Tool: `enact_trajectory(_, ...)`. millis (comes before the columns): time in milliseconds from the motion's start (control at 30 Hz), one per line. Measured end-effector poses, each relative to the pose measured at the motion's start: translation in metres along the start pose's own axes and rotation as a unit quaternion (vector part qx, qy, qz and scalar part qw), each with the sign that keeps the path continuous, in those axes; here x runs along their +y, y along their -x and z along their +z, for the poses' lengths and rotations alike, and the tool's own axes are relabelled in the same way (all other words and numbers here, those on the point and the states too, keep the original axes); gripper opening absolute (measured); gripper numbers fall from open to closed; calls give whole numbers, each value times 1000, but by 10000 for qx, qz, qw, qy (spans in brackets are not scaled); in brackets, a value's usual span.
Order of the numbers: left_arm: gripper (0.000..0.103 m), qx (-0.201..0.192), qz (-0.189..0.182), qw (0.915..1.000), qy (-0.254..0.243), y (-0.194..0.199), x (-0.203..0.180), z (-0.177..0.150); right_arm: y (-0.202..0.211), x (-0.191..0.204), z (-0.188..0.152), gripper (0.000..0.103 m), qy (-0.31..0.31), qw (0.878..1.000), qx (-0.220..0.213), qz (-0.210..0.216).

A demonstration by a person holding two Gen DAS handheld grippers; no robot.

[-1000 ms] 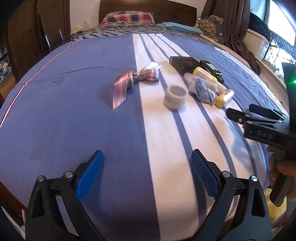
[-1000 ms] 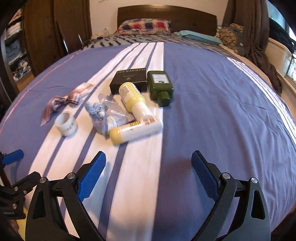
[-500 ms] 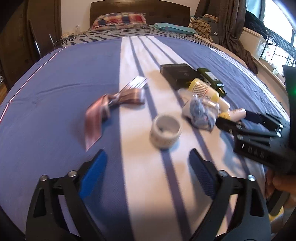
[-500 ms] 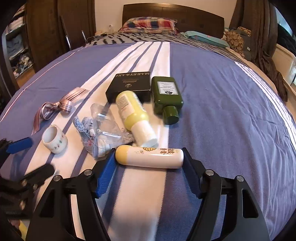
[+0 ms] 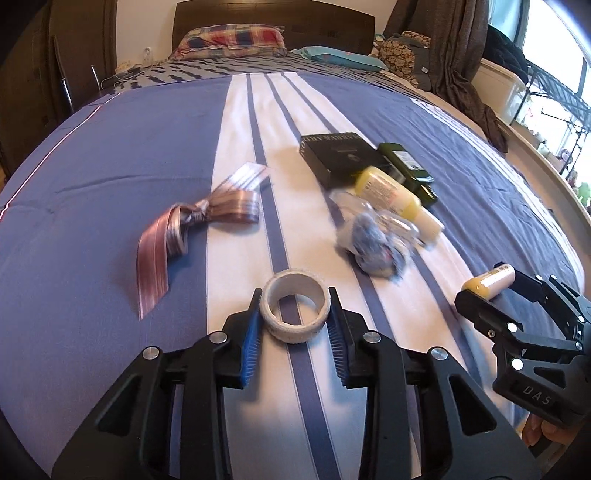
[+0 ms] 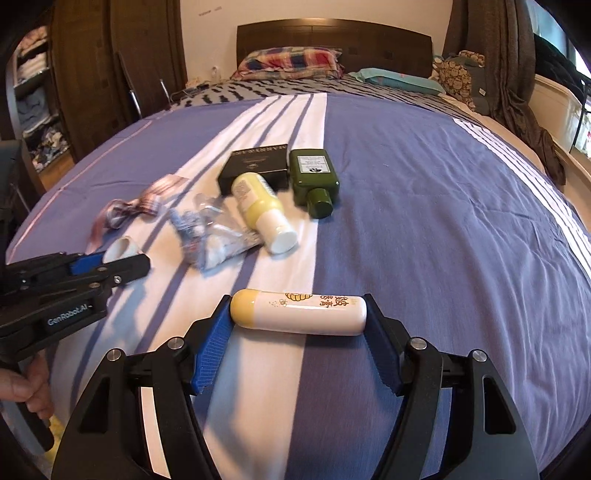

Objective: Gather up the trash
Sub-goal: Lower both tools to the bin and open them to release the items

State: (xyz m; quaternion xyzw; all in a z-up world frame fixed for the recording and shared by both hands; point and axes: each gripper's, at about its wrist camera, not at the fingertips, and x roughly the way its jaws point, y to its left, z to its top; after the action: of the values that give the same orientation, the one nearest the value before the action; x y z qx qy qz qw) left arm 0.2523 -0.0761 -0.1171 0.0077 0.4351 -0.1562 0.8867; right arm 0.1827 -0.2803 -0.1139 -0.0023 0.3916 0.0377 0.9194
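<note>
Grippers, two, both now closed on trash where a second ago they hovered spread: left gripper (image 5: pixel 294 320) pinching tape roll (image 5: pixel 294 311), lower centre; right gripper (image 6: pixel 298 318) clamping yellow-capped tube (image 6: pixel 298 311) endwise. Remaining on bedspread (image 6: pixel 443 221): ribbon (image 5: pixel 192 229), plastic bag (image 5: pixel 376 245). Lift-off looks next.

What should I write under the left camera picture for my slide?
Left gripper closes around a tape roll on the striped bed, ribbon nearby.

Location: a home bedroom. A bed (image 6: pixel 424 206) with a blue-and-white striped cover fills the view. At 12 o'clock: a plaid pillow (image 6: pixel 290 61) against a dark wooden headboard (image 6: pixel 332 35). At 10 o'clock: a wardrobe (image 6: pixel 114 70) beside shelves of folded clothes (image 6: pixel 35 99). At 2 o'clock: a curtain (image 6: pixel 517 62).
</note>
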Motion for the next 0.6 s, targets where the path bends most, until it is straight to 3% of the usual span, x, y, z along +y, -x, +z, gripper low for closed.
enact_trajectory(300, 31, -184, -89, 9998, -20, 65, -17, -52, 62, 6, -27, 69, -64, 9996, -274, 49)
enact_trajectory(600, 31, -385, -203, 9990, -59, 127, -32, -119, 122, 17, -81, 69, -127, 9990, -397, 135)
